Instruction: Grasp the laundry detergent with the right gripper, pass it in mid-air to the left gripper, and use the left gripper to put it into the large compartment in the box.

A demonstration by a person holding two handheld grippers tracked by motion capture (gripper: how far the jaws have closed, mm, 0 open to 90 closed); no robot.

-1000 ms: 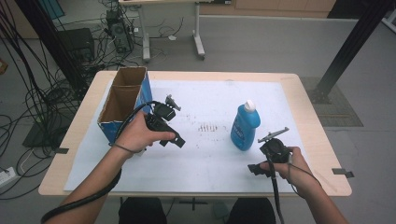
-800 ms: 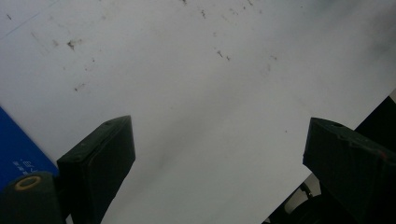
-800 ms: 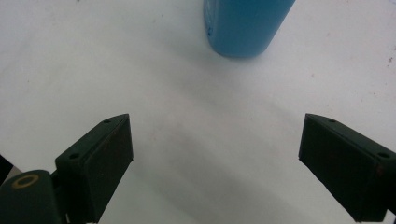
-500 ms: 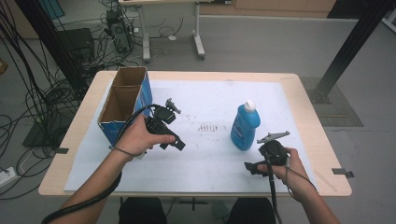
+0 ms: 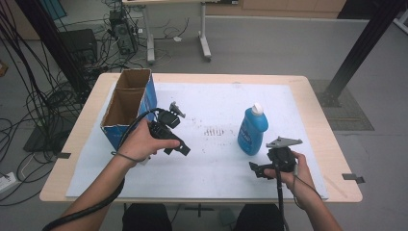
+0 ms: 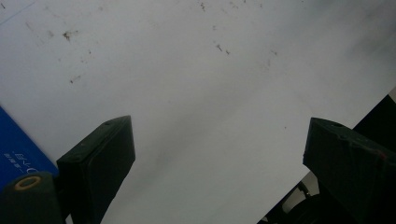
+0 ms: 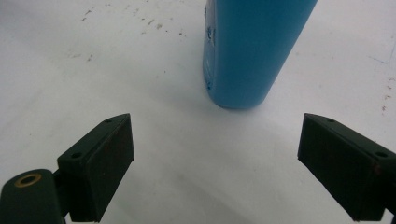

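Observation:
A blue bottle (image 5: 252, 130) with a white cap stands upright right of the table's middle. My right gripper (image 5: 258, 171) is held low just in front of it, near the front edge, jaws open. In the right gripper view the bottle's (image 7: 252, 51) base stands a short way ahead of the wide-open right gripper (image 7: 215, 135), with bare mat between the pads. My left gripper (image 5: 177, 147) hovers beside the cardboard box (image 5: 126, 108), open. In the left gripper view, white mat lies between the spread jaws of the left gripper (image 6: 219, 140), and the box's blue side (image 6: 14, 154) is at the lower left.
A white mat (image 5: 211, 101) with dark scuff marks covers most of the wooden table (image 5: 317, 110). The open box with blue sides has two compartments and stands at the left edge. Cables, a second table's legs and a black post stand on the floor beyond.
The right gripper has shifted slightly toward the near edge of the table. The left hand, the bottle and the box have stayed put.

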